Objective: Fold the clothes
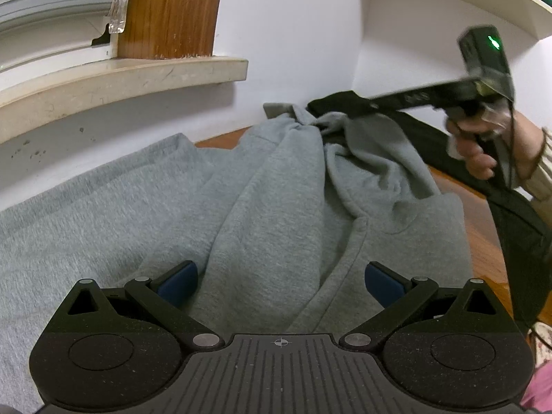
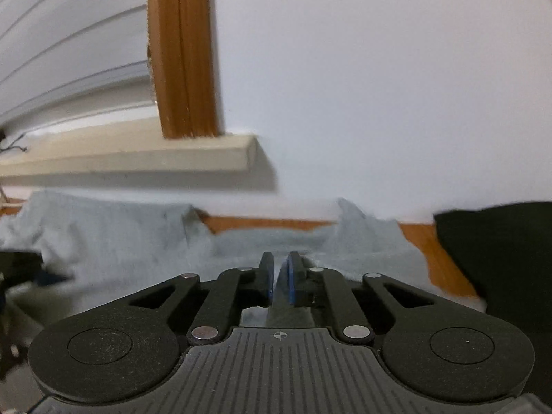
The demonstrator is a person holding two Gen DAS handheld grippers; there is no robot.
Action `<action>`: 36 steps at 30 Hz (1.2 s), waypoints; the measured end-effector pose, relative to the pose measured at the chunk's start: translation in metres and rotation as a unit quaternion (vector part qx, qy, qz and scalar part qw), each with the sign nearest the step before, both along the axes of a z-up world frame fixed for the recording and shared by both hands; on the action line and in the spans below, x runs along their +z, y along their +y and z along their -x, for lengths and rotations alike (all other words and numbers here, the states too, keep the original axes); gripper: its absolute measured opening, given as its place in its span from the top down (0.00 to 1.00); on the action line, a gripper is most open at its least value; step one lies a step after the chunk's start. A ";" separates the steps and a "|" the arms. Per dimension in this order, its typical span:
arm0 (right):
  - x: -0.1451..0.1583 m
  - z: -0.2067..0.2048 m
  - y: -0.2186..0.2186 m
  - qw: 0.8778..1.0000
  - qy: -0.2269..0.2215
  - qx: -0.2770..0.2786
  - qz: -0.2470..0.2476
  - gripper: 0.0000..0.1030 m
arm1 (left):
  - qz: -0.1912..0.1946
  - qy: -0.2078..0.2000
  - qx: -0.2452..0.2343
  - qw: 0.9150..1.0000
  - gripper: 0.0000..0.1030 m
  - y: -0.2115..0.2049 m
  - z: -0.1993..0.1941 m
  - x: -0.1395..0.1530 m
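Mid-fold: grey hoodie (image 1: 283, 186) lies on table (image 1: 479, 227). Right gripper (image 2: 281, 272) nearly closed, seemingly pinching its hood fabric. Left gripper (image 1: 281, 279) spread wide, hovering over hoodie. Next: carry hood inward, flatten.

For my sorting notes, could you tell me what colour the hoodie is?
The hoodie is plain heather grey, clearest in the left wrist view.

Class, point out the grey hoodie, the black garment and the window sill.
grey hoodie (image 1: 276, 207): left wrist view, middle of its bunched body.
black garment (image 2: 500, 258): right wrist view, its dark bulk at right.
window sill (image 1: 138, 76): left wrist view, its top surface.
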State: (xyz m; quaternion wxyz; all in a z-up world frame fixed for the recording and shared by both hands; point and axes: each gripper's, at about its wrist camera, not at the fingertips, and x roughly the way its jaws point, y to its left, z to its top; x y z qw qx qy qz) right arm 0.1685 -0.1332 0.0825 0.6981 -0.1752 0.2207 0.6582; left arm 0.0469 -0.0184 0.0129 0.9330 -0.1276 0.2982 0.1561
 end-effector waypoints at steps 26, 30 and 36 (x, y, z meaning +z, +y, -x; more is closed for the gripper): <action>-0.048 -0.057 -0.081 0.990 -0.021 0.039 0.131 0.59 | 0.003 0.000 0.001 1.000 0.00 0.000 -0.001 -0.002; -0.044 -0.060 -0.087 0.988 -0.014 0.053 0.141 0.94 | 0.003 0.000 0.001 1.000 0.00 0.000 -0.001 -0.002; -0.009 -0.068 -0.129 0.995 -0.052 0.018 0.079 0.96 | 0.004 -0.002 0.003 1.000 0.00 0.001 0.000 -0.003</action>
